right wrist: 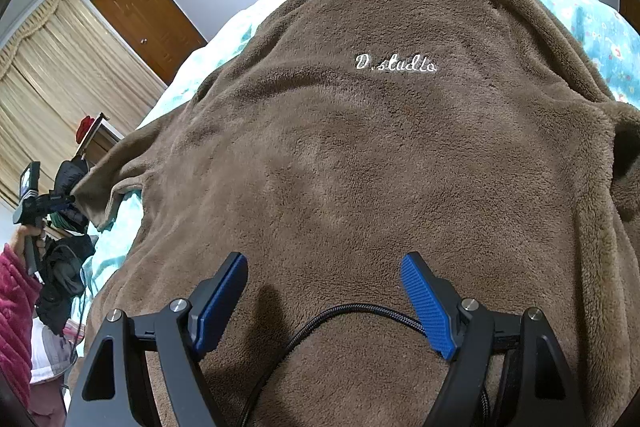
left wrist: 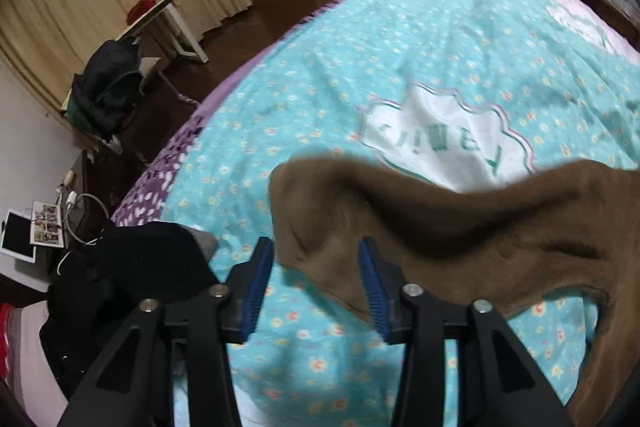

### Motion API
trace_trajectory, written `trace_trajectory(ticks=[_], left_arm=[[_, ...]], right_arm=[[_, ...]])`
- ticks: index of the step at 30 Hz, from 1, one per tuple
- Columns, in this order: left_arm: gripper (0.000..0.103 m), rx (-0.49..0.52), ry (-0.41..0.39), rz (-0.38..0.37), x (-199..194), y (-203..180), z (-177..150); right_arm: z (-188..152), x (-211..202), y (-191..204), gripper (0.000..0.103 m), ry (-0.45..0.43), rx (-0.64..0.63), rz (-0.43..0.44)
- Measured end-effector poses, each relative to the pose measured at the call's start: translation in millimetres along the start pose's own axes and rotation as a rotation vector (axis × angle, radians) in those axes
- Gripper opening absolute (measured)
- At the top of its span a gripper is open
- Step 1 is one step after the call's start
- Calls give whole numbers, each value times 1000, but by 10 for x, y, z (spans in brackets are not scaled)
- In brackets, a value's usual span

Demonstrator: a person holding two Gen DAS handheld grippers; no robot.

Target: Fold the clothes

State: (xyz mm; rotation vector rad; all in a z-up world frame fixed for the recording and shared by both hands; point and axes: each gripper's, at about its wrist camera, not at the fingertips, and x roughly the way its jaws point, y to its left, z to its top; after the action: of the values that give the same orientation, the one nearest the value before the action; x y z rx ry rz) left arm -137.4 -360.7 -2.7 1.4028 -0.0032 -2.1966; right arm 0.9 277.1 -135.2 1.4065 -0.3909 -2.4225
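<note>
**Ana:** So where was the fleece (right wrist: 360,155)?

**Ben:** Spread on the bed (left wrist: 360,39), front up, with its white stitched lettering (right wrist: 395,63) toward twelve o'clock in the right wrist view. It covered most of that view. The left wrist view caught only a sleeve or edge at about four o'clock, sagging across the quilt.

**Ana:** And the claws?

**Ben:** The right claw (right wrist: 325,267) hung released over the lower body of the fleece, jaws wide, nothing between them. The left claw (left wrist: 316,247) was part open. A corner of brown cloth lay between its pads (left wrist: 370,283), but the pads did not press on it, so I'd call it released too.

**Ana:** How would it handle?

**Ben:** Soft, thick and floppy, I'd judge. The pile should grip well against the ribbed pads, yet the bulk would bunch. I'd pinch a hem or the sleeve edge, a single layer, rather than the flat middle.

**Ana:** Anything unclear?

**Ben:** Plenty. The left view was blurred. The hem sat under the right claw, and the far sleeve ran out of frame at three o'clock. I couldn't tell how the dark clothes (left wrist: 132,267) at eight o'clock were piled.
</note>
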Motion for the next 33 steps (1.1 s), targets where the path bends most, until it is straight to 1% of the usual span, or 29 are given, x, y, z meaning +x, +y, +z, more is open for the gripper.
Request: trace_trajectory(ticks=[2,5,8,10,12,13,15,17,18,20,22,25,28,30,33], left_arm=[[54,22,12,-11,84,-155,-29],[54,43,17,-55,114,-371,-76],[55,86,4,-129,95,-659,-96],[60,115,-8,-187,65,-885,-109],[64,140,-16,-225,66,-1079,-98],[66,154,-19,-232,86,-1198,-90],[67,171,-3,-215,179,-1372,-73],[69,188,39,-167,386,-1511,-84],[71,188,65,-148,518,-1562,-113],[72,162,75,-150,608,-1569,-139],[73,136,75,-155,614,-1546,-148],[73,117,88,-162,505,-1481,-144],[73,108,67,-188,227,-1419,-154],[73,109,39,-229,-21,-1404,-184],[74,123,0,-336,-479,-1459,-315]], right_arm=[[2,-1,-7,81,1,1,2],[7,-3,-20,81,2,3,6],[14,-7,-35,81,3,6,11],[18,-7,-46,81,4,8,15],[19,-9,-54,81,5,8,16],[18,-13,-57,81,5,8,16],[19,-14,-58,81,4,9,17],[20,-14,-56,81,4,11,18],[20,-14,-57,81,3,11,19],[20,-12,-59,81,2,13,22],[19,-10,-66,81,0,14,25],[17,-8,-75,81,-3,16,30],[7,-30,-75,81,-15,18,37],[0,-65,-79,81,-30,22,44],[-1,-163,-99,81,-61,39,59]])
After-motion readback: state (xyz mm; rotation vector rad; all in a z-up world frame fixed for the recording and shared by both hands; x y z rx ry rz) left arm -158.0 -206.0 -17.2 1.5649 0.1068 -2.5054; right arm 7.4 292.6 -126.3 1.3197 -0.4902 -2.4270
